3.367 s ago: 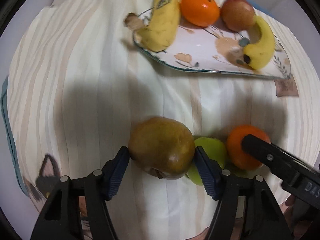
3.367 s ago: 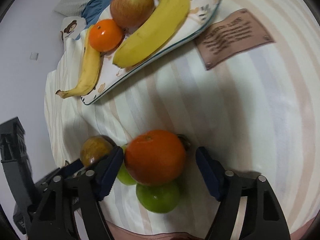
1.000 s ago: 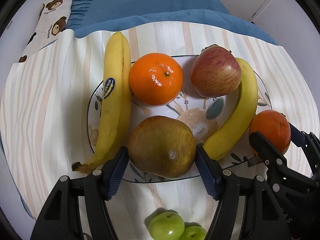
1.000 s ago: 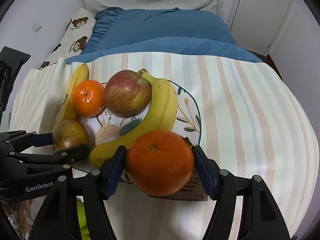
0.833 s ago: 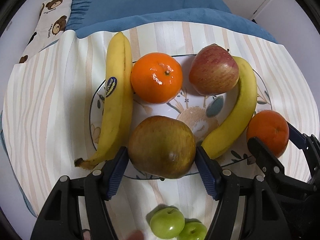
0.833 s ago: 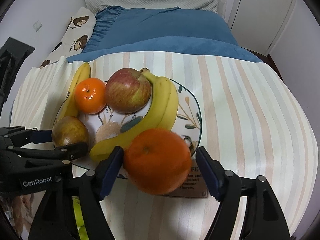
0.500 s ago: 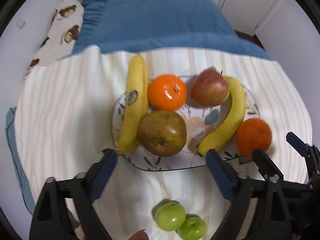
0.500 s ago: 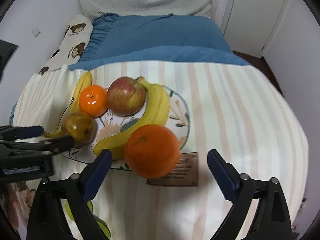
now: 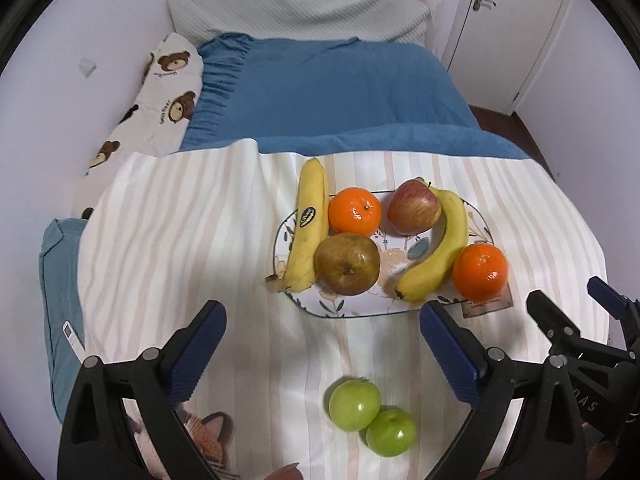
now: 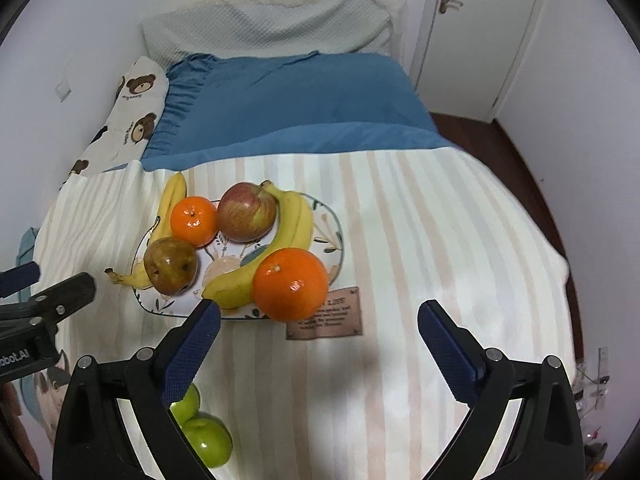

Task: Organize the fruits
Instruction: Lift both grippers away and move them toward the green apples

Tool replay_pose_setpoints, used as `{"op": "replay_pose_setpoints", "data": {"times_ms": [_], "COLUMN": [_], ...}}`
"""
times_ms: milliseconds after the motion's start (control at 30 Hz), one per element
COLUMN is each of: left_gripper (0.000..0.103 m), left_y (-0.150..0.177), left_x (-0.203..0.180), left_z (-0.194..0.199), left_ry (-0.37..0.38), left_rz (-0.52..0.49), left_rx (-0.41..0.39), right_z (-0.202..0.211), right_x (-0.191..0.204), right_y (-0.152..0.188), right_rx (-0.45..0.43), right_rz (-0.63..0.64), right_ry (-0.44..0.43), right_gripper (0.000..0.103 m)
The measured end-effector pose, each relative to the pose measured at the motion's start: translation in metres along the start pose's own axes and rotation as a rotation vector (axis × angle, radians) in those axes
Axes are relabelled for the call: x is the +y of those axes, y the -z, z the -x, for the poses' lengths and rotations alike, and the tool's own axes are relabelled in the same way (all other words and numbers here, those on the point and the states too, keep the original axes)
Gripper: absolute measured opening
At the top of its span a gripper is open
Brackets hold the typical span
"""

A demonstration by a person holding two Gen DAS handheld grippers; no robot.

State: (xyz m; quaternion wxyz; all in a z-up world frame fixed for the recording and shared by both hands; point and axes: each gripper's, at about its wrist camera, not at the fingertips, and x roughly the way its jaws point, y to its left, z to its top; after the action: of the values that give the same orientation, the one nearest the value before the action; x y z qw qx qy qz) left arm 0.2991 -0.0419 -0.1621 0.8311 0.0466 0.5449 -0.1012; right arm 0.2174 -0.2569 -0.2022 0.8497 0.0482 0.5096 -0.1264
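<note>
Green and smooth, two small round apples (image 9: 370,416) lie touching each other on the striped cream bed cover (image 9: 180,240), near the oval flower-patterned plate (image 9: 344,311) but outside it. The left gripper (image 9: 320,340) and the right gripper (image 10: 316,334) both hover with fingers spread wide, holding nothing. The apples look firm, light and a little slippery; I would take one across its widest part. On the plate rest two yellow bananas, a brownish pear (image 9: 347,264), a red apple and glossy oranges.
</note>
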Motion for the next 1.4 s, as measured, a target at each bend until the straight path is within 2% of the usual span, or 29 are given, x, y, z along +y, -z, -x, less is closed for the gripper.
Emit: {"op": "replay_pose_setpoints", "data": {"times_ms": [233, 600, 867, 1033, 1400], "left_gripper": [0.099, 0.099, 0.099, 0.099, 0.099], "left_y": [0.023, 0.046, 0.056, 0.064, 0.088], "left_x": [-0.002, -0.001, 0.000, 0.005, 0.039], "left_z": [0.043, 0.110, 0.134, 0.129, 0.073], "left_ry": [-0.015, 0.010, 0.015, -0.027, -0.127], "left_rz": [-0.002, 0.003, 0.021, 0.016, 0.060], "left_rx": [-0.076, -0.173, -0.216, -0.213, -0.084], "right_z": [0.050, 0.133, 0.171, 0.165, 0.097], "right_x": [-0.004, 0.001, -0.001, 0.002, 0.029], "right_y": [0.011, 0.027, 0.036, 0.042, 0.065], "right_rx": [-0.071, -0.175, -0.228, -0.199, -0.050], "right_rz": [-0.011, 0.001, -0.018, -0.026, 0.004], "right_ry": [0.005, -0.024, -0.036, -0.059, -0.114], "right_gripper": [0.101, 0.101, 0.101, 0.101, 0.101]}}
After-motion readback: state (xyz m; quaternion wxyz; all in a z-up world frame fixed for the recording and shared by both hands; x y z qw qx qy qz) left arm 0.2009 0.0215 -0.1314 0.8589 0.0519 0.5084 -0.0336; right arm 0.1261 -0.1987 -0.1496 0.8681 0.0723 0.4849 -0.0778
